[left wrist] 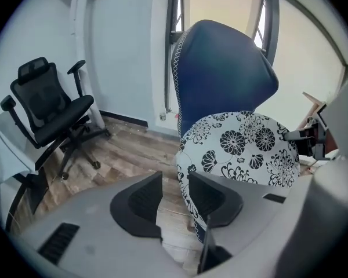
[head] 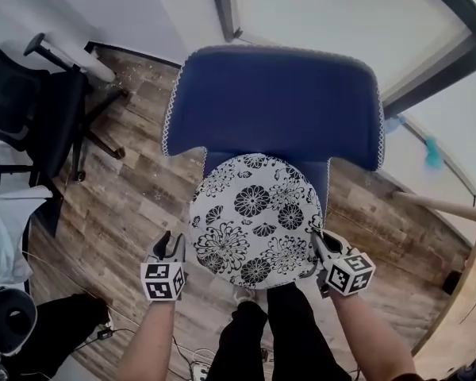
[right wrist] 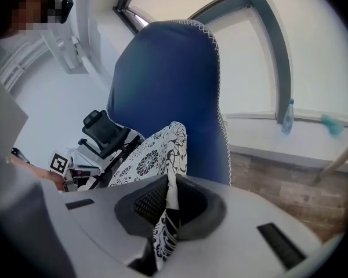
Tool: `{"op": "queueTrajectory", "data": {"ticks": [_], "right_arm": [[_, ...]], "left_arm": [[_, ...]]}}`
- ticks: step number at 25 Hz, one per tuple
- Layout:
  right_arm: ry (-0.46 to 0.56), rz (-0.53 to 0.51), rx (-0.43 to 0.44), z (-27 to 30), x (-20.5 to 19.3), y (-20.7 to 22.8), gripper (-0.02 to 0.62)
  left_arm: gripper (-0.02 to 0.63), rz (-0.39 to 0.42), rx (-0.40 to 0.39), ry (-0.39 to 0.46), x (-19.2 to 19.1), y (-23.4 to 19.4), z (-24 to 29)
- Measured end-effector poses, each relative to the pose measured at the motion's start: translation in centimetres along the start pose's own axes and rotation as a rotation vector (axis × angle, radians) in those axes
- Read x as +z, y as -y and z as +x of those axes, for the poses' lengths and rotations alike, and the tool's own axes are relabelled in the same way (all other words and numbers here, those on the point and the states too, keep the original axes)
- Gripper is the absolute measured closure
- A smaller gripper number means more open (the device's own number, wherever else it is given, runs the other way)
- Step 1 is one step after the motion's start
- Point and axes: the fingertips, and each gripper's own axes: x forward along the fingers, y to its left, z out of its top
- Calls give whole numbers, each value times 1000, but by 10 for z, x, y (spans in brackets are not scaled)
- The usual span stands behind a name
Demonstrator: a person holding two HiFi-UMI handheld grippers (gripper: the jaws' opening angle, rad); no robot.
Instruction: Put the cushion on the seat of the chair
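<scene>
A round white cushion (head: 254,217) with black flowers lies over the seat of the blue high-backed chair (head: 274,101), its front edge hanging past the seat. My right gripper (head: 317,248) is shut on the cushion's right front edge; in the right gripper view the fabric (right wrist: 151,155) is pinched between the jaws of the right gripper (right wrist: 168,204). Just off the cushion's left front edge, my left gripper (head: 173,248) stands open. In the left gripper view only floor shows between the jaws of the left gripper (left wrist: 173,198), with the cushion (left wrist: 243,149) behind the right jaw and the chair (left wrist: 220,68) beyond.
A black office chair (head: 32,109) stands on the wooden floor to the left. Windows and a sill with a bottle (right wrist: 287,117) run behind the blue chair. A wooden bar (head: 444,205) slants at the right. The person's legs (head: 262,332) are just in front of the seat.
</scene>
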Motion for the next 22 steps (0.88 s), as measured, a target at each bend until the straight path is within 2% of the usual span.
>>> {"op": "queueTrajectory", "data": {"ticks": [6,12,16,19,22], "right_arm": [[-7,-13,-71,0,-4,11,558],[-53,-92,-154,1,-14,19,557],[-105,-154,-271,-4,-21,37,436],[-92,-100,-371,-17,-8,57,423],[-59,-68,-409,-35,7,60,423]], "left_arm": [[483,-52,-35,66,17,6,-8],[483,-35,-84,100,32,5,-13],[483,-64,-77,106,36,-7,-26],[483,-98,-68,146,51,-15,-44],[483,-99,-63,180,67,-20,-67]]}}
